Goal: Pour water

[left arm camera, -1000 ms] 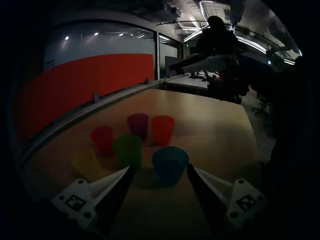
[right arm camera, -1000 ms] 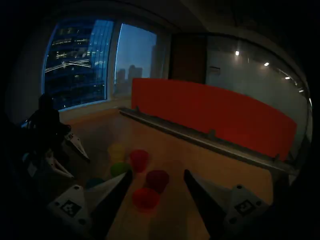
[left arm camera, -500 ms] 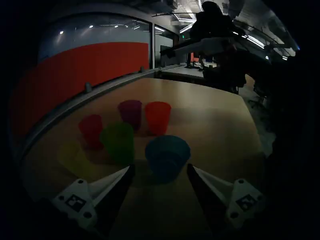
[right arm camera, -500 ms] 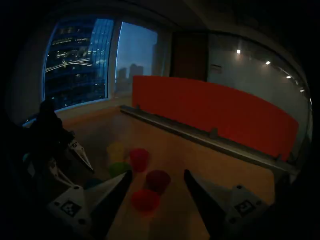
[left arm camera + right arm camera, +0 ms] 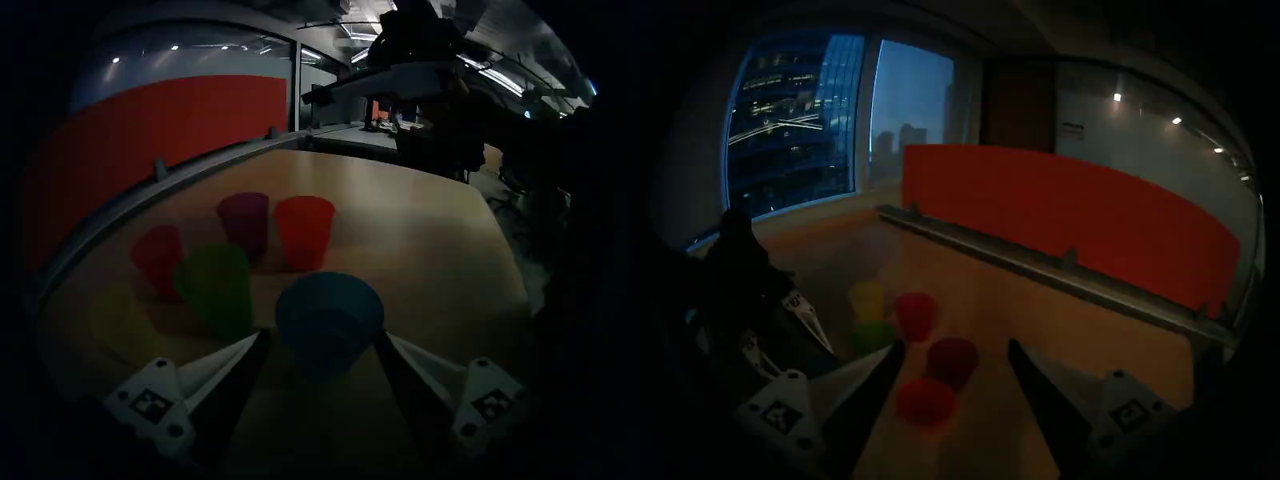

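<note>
As L gripper (image 5: 320, 336) nears, blue cup (image 5: 329, 308) bigger

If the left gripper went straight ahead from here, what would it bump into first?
Most likely the teal cup: it stands right ahead of the left gripper, in line with the gap between its open fingers, though depth is hard to judge.

Cups by colour: teal cup (image 5: 328, 318), green cup (image 5: 214, 288), yellow cup (image 5: 120, 322), red cup (image 5: 158, 258), orange cup (image 5: 304, 230), and perhaps a purple cup (image 5: 244, 222).
</note>
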The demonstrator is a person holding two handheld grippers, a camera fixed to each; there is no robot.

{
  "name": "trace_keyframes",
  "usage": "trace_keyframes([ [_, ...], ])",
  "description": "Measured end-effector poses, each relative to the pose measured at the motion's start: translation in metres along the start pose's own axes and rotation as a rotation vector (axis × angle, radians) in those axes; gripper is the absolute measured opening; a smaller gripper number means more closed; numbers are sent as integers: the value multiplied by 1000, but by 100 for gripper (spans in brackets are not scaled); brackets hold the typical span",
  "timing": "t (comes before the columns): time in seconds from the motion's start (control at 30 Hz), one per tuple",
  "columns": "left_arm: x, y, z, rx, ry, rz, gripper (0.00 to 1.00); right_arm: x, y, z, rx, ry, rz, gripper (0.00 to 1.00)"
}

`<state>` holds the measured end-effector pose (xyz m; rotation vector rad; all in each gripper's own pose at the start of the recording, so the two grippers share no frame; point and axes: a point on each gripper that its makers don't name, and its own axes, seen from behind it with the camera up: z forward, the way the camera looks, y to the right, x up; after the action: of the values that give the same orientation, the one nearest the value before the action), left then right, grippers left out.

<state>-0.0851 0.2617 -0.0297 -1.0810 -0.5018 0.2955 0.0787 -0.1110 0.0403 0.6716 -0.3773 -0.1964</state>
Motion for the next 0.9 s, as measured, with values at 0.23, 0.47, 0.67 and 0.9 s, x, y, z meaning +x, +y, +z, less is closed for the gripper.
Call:
trace_keyframes([
  [0.23,3,0,10,-14,-3,12,92,-2,0,5,5,-6,2,100],
  [0.47,5,1,19,-27,-8,20,91,-4,1,7,6,-11,4,100],
  [0.67,8,2,24,-36,-8,17,91,-5,3,9,2,-16,2,100],
  [0.9,9,3,28,-36,-7,15,90,-5,2,10,4,-18,0,100],
])
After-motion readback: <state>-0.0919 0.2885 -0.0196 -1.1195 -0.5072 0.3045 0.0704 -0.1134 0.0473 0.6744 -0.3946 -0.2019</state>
